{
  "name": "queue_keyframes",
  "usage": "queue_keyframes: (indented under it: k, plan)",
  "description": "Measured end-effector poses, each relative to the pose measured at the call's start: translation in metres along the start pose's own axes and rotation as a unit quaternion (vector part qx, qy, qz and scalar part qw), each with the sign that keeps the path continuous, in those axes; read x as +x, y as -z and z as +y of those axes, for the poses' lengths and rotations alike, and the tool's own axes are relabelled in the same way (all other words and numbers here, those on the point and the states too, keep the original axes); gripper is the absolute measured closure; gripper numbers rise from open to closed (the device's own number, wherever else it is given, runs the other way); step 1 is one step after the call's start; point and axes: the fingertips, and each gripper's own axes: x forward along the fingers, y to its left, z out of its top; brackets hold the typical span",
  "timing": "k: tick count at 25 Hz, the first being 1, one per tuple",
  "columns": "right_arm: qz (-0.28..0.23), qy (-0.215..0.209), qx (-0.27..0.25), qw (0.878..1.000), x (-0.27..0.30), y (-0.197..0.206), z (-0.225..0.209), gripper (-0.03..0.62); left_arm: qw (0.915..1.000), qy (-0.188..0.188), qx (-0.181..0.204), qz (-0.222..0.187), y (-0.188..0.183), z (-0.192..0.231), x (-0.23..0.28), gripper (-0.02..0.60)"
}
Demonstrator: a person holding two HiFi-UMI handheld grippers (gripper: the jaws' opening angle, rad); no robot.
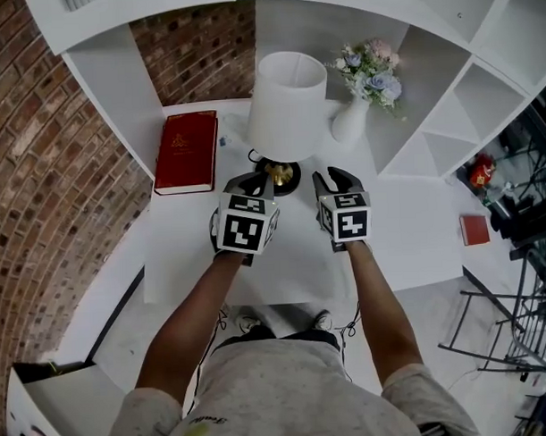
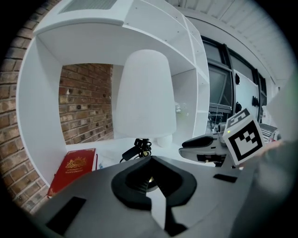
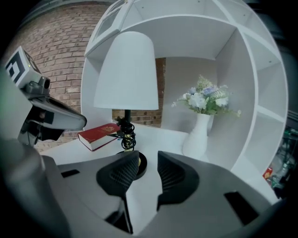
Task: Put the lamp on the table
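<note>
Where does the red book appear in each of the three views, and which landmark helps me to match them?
Head view: the red book lies flat at the upper left, left of the lamp.
Left gripper view: the book is at the lower left, below and left of the lamp.
Right gripper view: the book is left of centre, under the lamp's shade.
Shared landmark: the white-shaded lamp; the book lies to its left in every view.

Beside the lamp [image 1: 287, 105]: book [image 1: 187, 151] left, vase [image 1: 350, 122] right; table [image 1: 296, 246] bare in front
</note>
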Motion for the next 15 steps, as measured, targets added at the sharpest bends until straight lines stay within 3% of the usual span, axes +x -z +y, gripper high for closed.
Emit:
queue_keyframes:
  k: [15]
  plan:
    - [-0.008,-0.006,0.007,1.0,-0.06,-0.016,-0.057,0.467,0.9993,0.02,0.02,-0.025,-0.038,-0.056,0.012,0.59]
